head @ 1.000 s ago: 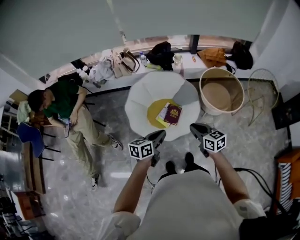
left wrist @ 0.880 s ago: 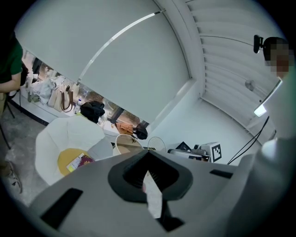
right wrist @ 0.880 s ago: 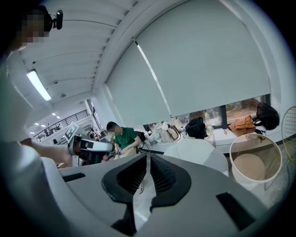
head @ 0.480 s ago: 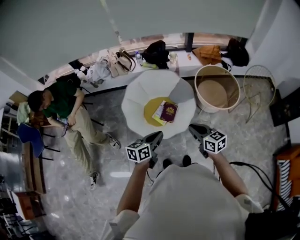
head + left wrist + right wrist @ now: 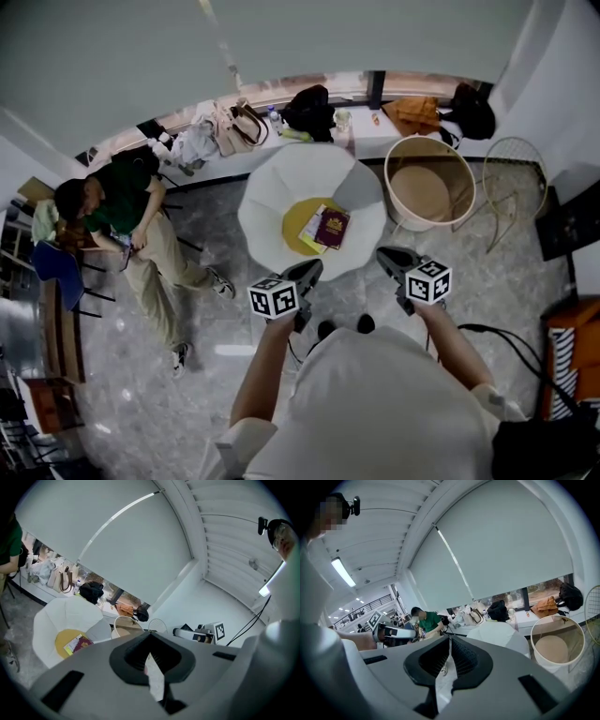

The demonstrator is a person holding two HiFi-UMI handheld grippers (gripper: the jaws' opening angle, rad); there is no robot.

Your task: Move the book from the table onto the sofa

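- book (image 5: 333,228) lies on the yellow cushion (image 5: 296,217) of the white sofa (image 5: 309,173).
- left gripper (image 5: 312,270) is near the sofa's front edge, jaws closed on nothing.
- right gripper (image 5: 389,256) is alongside, jaws closed, empty.

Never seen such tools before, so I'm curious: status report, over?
Left gripper shut, empty. Right gripper shut, empty. Maroon book lies on white sofa's yellow cushion, apart from both. Nothing in the way.

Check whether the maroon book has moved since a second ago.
No. The maroon book still lies on the right part of the yellow cushion, at the same slant; both drifted left together, so only the camera moved.
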